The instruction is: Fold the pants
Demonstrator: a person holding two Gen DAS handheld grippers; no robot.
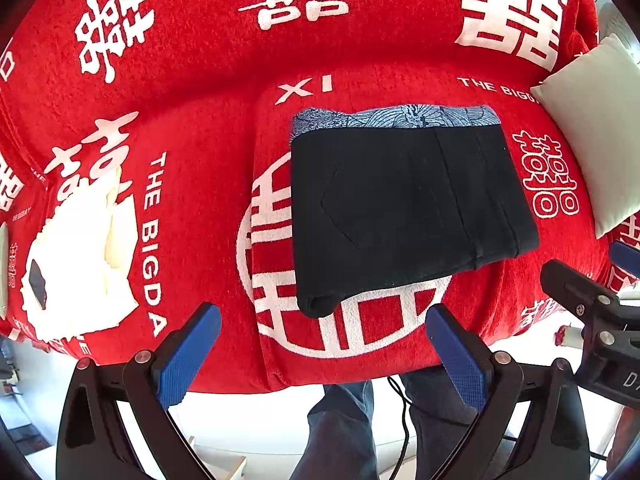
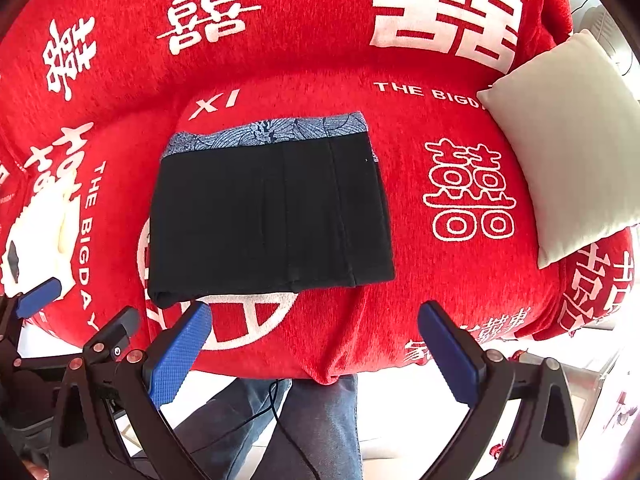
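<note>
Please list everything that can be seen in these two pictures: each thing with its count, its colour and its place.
pants: one, black, folded flat on the seat centre
patterned cloth: one, blue-white, under the pants' far edge
sofa cover: one, red with white characters, over the whole seat
cushion: one, cream, at the right
white item: one, with a dark object on it, at the left
cable: one, black, near the floor
legs: two, blue jeans, below
left gripper: open
right gripper: open
</note>
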